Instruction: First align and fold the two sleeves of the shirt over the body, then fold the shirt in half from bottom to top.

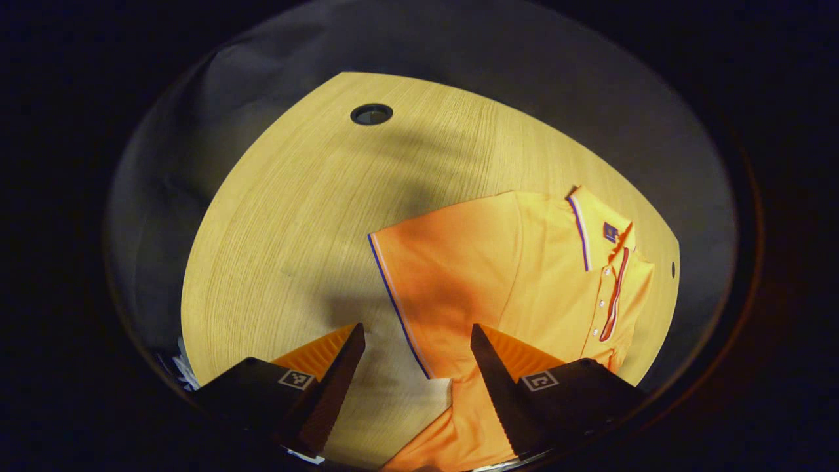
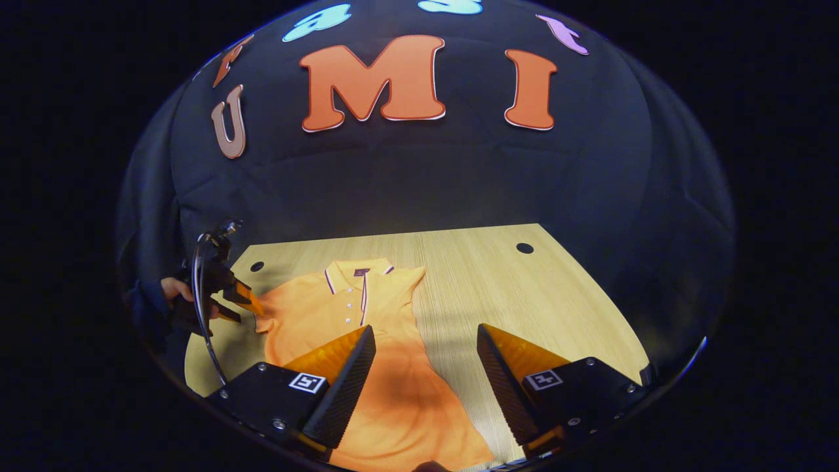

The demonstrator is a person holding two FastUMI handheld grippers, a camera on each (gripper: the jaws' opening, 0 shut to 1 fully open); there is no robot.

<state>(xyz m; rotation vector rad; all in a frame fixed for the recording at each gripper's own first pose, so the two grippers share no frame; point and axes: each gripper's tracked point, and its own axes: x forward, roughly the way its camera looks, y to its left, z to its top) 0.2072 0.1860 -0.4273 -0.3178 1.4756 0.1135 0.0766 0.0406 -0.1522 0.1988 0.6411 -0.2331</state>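
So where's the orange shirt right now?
The orange shirt lies flat on the wooden table, collar toward the booth wall, between both open tools in the right gripper view.

1. The left gripper (image 1: 416, 337) has two wedge-shaped fingers (image 1: 498, 387) with ridged, saw-toothed inner faces, each rising from a dark, boxy block.
2. Each block carries a small square white-bordered marker (image 1: 539, 380) on its top face.
3. The right gripper (image 2: 426, 341) is built the same way, with round screw heads (image 2: 257, 368) at the corners of its blocks (at least on the near faces).
4. In the right gripper view the left gripper (image 2: 237, 303) shows farther off, with a thin cable (image 2: 200, 308) looping beside it.
5. The hand (image 2: 172, 289) holding it comes out of a dark sleeve (image 2: 143, 308).
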